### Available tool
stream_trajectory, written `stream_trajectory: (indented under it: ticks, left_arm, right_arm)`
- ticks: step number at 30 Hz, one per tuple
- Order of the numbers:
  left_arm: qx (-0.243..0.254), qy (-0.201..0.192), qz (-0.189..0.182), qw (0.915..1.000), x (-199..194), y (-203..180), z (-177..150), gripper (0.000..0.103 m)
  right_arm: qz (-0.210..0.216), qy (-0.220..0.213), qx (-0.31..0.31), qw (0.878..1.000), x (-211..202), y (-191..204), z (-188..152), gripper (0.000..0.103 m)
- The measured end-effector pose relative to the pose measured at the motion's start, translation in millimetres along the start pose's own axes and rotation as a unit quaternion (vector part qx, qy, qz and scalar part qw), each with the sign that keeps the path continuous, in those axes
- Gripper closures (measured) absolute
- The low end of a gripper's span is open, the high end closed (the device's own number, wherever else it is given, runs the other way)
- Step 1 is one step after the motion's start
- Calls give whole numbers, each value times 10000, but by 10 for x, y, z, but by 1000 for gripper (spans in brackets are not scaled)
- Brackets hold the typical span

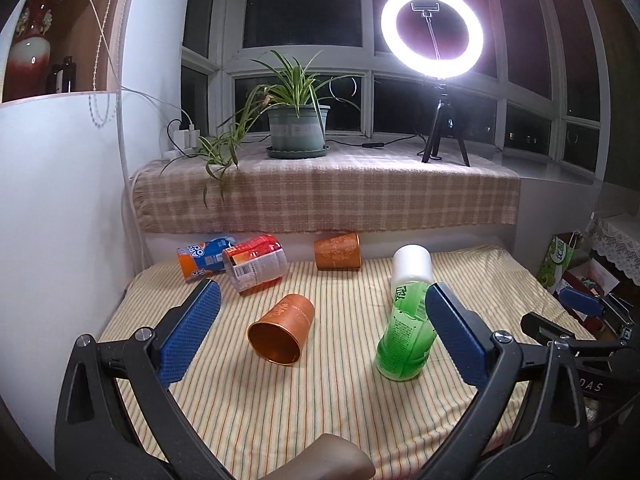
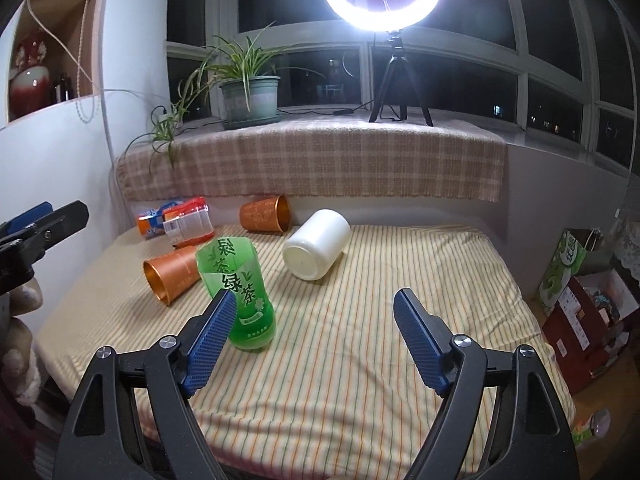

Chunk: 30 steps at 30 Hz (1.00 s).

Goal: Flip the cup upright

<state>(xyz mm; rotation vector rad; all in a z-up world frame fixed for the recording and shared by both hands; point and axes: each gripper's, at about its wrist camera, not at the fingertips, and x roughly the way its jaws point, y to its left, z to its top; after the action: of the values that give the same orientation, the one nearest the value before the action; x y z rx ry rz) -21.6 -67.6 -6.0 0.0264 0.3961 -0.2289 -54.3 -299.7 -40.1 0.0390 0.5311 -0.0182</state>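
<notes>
Copper cup [image 1: 282,330] lies on its side between the left gripper's [image 1: 322,334] spread jaws; right gripper [image 2: 314,342] jaws released too.

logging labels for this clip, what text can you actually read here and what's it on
"绿茶": green cup, large white characters on its label, repeated above, upside down.
"OC", partial: blue and orange cup; rest cut off.
"OAS", partial: right claw body, left wrist view.
"优", partial: green bag beside the bed.
Too small or blurred: barcode and print on the red cup, the green cup's fine print, gold patterns on both orange cups.
</notes>
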Motion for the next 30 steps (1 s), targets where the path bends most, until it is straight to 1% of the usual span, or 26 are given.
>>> stream_trajectory:
  ticks: [7, 17, 30]
  left_arm:
    - [-8, 6, 32, 10000, -8, 13, -1, 0]
    - [-5, 44, 52, 10000, 14, 17, -12, 0]
    - [83, 187, 83, 9998, 113, -44, -54, 0]
  right_arm:
    - [-53, -66, -11, 10000, -37, 11, -5, 22]
    - [-90, -21, 78, 9999, 2, -24, -2, 22]
    - [-93, 75, 139, 9998, 81, -46, -26, 22]
